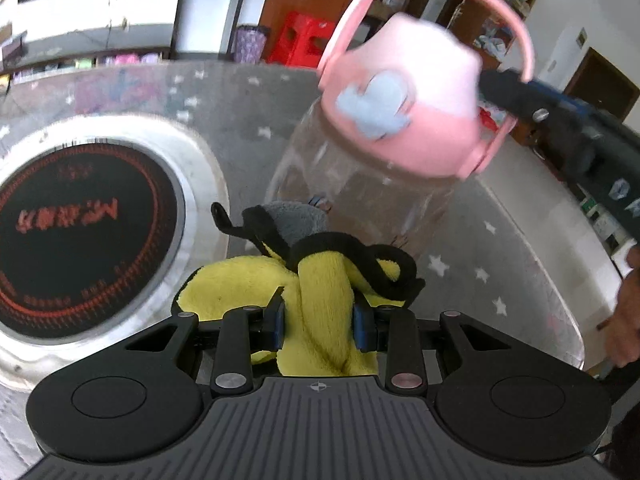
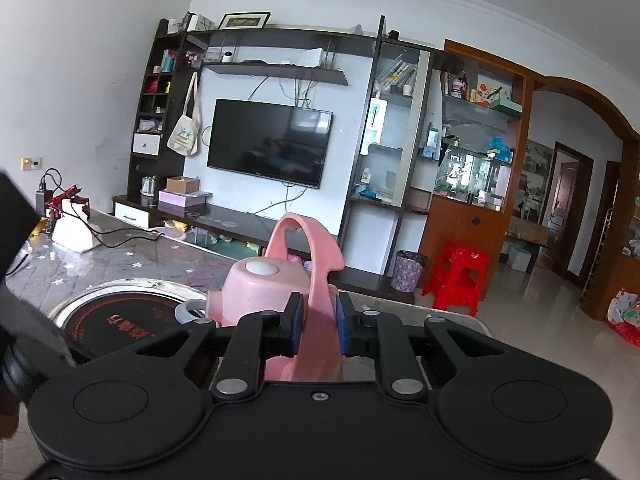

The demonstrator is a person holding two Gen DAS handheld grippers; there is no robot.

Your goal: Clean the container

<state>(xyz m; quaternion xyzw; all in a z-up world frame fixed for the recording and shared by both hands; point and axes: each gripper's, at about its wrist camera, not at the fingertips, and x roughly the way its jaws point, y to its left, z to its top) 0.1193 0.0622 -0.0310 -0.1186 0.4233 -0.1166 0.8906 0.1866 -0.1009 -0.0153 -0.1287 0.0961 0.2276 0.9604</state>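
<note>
The left gripper [image 1: 319,320] is clamped on a bunched yellow microfibre cloth with black trim and a grey patch [image 1: 320,280], which bulges out ahead of its blue pads. Directly beyond those fingertips, and a little to their right, hangs the task's container: a clear plastic jug with a pink lid and an arched pink carrying handle [image 1: 360,184]. The jug is tilted, its long axis running from the transparent base, which lies nearest the cloth, up and away to the pink lid at the far right. Whether cloth and jug wall actually touch cannot be told through the motion blur; they are at least just beside each other. The right gripper [image 2: 317,316] grips the pink handle [image 2: 316,256] between its pads, holding the jug off the table, with the lid's white button [image 2: 261,268] just ahead and left of its fingers. Below both lie a grey star-patterned tabletop [image 1: 248,120] and a round black induction hob with red markings set in a steel ring [image 1: 80,240], left of the left fingers. The left gripper, being nearer the clear wall, seems the one to wipe, likely by pushing the cloth forward along the jug's slanted side.
</note>
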